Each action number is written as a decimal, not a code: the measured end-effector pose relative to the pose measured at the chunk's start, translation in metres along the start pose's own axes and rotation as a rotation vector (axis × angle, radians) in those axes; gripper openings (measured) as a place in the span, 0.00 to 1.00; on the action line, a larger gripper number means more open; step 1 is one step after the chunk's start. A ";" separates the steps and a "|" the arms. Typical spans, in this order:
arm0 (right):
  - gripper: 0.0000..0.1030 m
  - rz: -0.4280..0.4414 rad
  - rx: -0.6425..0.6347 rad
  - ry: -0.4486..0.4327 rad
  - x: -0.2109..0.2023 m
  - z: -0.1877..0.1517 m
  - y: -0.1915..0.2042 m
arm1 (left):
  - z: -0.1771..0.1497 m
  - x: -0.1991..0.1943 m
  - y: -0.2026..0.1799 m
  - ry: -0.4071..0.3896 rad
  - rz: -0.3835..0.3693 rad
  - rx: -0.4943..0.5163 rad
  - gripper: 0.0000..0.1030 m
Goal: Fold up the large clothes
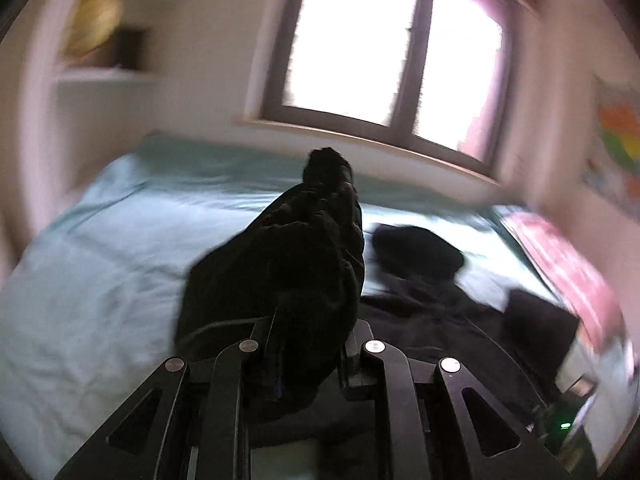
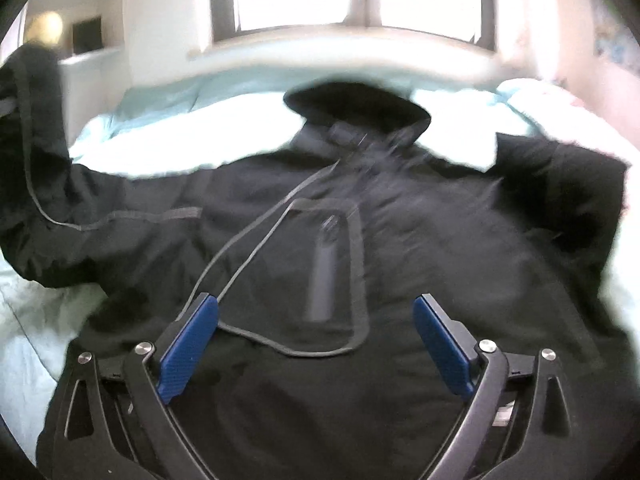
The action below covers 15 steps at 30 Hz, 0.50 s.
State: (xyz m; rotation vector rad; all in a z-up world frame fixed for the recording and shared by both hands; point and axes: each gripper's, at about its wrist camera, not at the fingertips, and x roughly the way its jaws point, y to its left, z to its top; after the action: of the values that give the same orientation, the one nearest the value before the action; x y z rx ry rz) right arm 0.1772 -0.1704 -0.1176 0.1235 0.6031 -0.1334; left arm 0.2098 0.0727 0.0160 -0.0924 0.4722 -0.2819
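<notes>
My left gripper (image 1: 308,344) is clamped tight on the sleeve (image 1: 296,264) of the big black jacket (image 2: 360,248) — matte, slightly crinkled shell fabric, bunched into a thick roll rising up the centre of the left wrist frame. My right gripper (image 2: 316,344) stands wide open, its ribbed blue pads (image 2: 188,352) apart above the jacket's chest with nothing between them. The jacket lies spread across the pale blue, softly rumpled bed sheet (image 1: 100,280), thin grey seam piping tracing a pocket, hood (image 2: 356,100) toward the window (image 1: 392,48).
</notes>
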 end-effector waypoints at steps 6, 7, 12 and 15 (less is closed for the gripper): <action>0.96 -0.102 0.042 -0.047 -0.063 0.017 -0.068 | -0.031 0.058 -0.117 0.143 -0.138 0.076 0.18; 0.96 -0.108 0.092 -0.015 -0.068 0.015 -0.089 | -0.041 0.075 -0.134 0.187 -0.154 0.088 0.18; 0.96 -0.156 0.220 0.079 -0.072 -0.006 -0.161 | -0.100 0.149 -0.183 0.392 -0.166 0.151 0.18; 0.96 -0.168 0.234 0.132 -0.067 -0.015 -0.183 | -0.134 0.184 -0.190 0.526 -0.208 0.129 0.21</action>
State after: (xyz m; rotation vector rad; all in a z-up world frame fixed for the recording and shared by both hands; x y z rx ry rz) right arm 0.0846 -0.3426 -0.1061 0.3103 0.7279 -0.3608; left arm 0.2586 -0.1655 -0.1542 0.0626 0.9668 -0.5443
